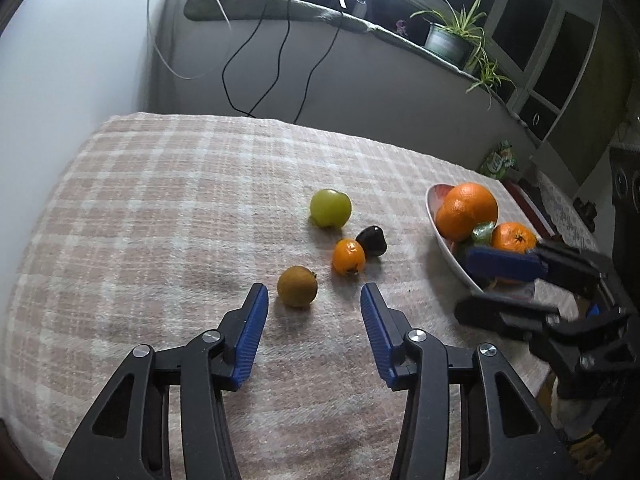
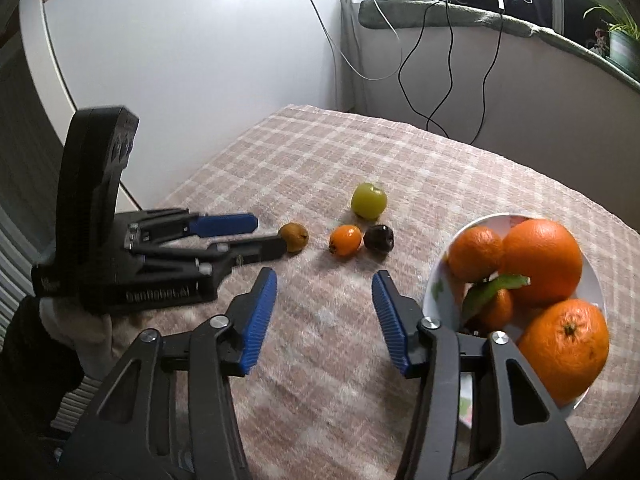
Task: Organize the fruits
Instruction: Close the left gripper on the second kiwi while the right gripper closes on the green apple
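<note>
On the checked cloth [image 1: 160,200], your left gripper [image 1: 314,300] gapes empty before the round brown fruit [image 1: 297,286]; right gripper [image 2: 324,292] likewise wide, empty. Advance, straddle it, close, then carry to the white bowl [image 2: 436,280].

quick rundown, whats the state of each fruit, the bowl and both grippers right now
left gripper: open, empty, above the cloth just short of the brown fruit
right gripper: open, empty, beside the bowl
brown fruit: loose on the cloth
small orange: loose on the cloth
dark fruit: loose on the cloth
green apple: loose on the cloth
white bowl: upright, holds oranges and a green leaf

Each hand-held gripper [image 1: 314,300] has black linkage arms, silver screws, ribbed blue pads [image 1: 251,334].
</note>
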Demonstrator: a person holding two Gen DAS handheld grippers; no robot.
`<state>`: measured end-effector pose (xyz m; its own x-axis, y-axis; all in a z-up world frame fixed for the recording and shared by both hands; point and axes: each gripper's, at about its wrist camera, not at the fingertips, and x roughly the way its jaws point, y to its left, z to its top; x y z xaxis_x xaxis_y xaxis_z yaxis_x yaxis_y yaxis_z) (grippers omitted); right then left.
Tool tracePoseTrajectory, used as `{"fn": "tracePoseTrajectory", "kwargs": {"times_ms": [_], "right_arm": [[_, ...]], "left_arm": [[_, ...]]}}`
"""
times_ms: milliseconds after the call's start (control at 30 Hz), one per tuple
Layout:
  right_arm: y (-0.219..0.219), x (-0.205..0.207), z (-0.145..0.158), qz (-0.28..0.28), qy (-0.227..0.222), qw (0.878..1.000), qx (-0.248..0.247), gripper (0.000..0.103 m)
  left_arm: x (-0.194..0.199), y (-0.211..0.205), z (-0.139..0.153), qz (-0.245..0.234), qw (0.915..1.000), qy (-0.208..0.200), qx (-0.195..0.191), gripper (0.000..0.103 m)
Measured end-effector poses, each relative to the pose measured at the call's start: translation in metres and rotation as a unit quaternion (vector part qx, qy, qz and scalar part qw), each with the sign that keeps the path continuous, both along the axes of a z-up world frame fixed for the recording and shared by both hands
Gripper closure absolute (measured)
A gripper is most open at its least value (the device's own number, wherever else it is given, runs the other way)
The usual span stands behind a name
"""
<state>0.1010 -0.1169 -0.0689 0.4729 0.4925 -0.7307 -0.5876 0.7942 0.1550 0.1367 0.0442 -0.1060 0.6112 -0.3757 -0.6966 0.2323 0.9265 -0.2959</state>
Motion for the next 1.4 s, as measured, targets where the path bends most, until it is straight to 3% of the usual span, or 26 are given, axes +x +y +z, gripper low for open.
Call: {"fn": "tracePoseTrajectory", "kwargs": {"times_ms": [300,700,1067,1167,1400], "right_arm": [[0.018,0.043,0.004,-0.006,0.022,1.0,-0.009,0.056],[0.058,0.093,-0.014,-0.008,0.039,0.996,-0.084,0.056],[0.071,0.108,-0.036,-0.009,0.055,0.991,-0.121,0.056],[0.074,0.108,-0.04,-0.006,0.055,0.99,-0.13,0.064],[0.073,0.11,-0.044,-0.01,0.052,0.988,-0.147,0.07]], "left_arm": [[0.006,-0.003,-0.004,-0.001,1.0,0.003,0.008,0.058],[0.014,-0.008,-0.01,-0.006,0.9998,0.008,0.015,0.064],[0.023,-0.006,-0.018,-0.003,0.9997,0.019,0.017,0.068],[0.025,-0.006,-0.019,-0.004,0.9996,0.021,0.019,0.069],[0.028,-0.006,-0.021,-0.002,0.9995,0.024,0.022,0.078]]}}
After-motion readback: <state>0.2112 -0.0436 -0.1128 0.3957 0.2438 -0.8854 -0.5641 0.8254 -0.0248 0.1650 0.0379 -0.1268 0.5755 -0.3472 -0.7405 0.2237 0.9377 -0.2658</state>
